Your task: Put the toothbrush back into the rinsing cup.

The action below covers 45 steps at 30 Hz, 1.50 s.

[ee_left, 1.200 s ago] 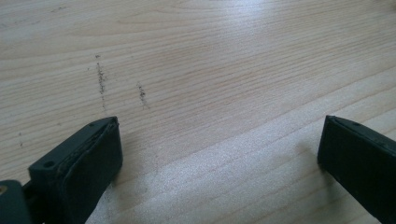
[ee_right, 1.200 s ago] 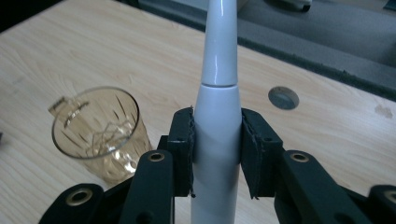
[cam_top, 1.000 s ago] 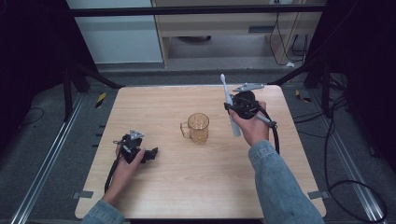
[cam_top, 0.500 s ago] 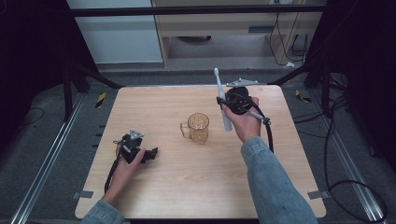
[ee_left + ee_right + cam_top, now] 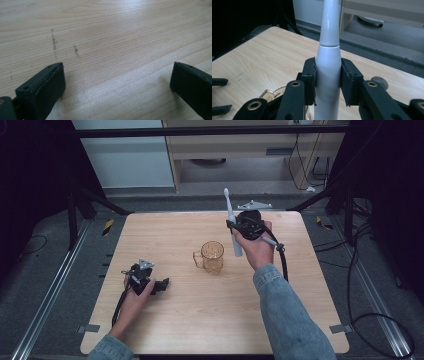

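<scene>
My right gripper (image 5: pixel 233 226) is shut on a white electric toothbrush (image 5: pixel 230 215), holding it nearly upright above the table, brush head up. In the right gripper view both pads press the toothbrush's handle (image 5: pixel 328 65) from either side, midway along the right gripper (image 5: pixel 327 81). An amber glass mug (image 5: pixel 212 257) stands on the wooden table (image 5: pixel 300 310), just left of and below the toothbrush's lower end; its rim (image 5: pixel 272 95) shows under the jaws. My left gripper (image 5: pixel 161 285) rests on the table at the left, open, with bare wood between the jaws of the left gripper (image 5: pixel 117 82).
Black cable (image 5: pixel 281 260) trails from the right gripper along the sleeve. Metal rails (image 5: pixel 50 290) run along both sides of the table, and cables lie on the floor at the right (image 5: pixel 380 320). A cabinet (image 5: pixel 235 150) stands beyond the far edge.
My right hand has carried the toothbrush leftward and slightly up, closer to the mug. The left gripper has stayed where it was.
</scene>
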Available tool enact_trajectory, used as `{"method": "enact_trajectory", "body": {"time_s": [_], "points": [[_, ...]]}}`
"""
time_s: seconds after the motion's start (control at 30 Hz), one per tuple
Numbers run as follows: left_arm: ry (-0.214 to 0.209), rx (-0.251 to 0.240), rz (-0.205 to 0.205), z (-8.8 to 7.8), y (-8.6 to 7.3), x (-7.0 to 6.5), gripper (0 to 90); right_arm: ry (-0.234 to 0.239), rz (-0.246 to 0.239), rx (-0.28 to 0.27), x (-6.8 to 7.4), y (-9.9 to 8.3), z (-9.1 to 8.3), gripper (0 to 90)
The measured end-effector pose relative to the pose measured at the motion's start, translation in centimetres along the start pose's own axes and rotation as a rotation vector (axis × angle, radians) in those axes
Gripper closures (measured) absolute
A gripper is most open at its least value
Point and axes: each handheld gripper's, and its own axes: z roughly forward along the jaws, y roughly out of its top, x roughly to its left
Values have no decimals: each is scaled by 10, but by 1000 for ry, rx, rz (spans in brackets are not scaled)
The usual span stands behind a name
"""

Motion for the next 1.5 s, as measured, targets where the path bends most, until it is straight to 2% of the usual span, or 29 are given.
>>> {"method": "enact_trajectory", "body": {"time_s": [0.43,0.87,1.5], "points": [[0,0,0,0,0,0,0,18,-11,-60,9,16,-4,673],[0,0,-1,0,0,0,0,46,-17,-102,20,28,5,673],[0,0,0,0,0,0,0,89,-4,-136,27,24,22,672]]}}
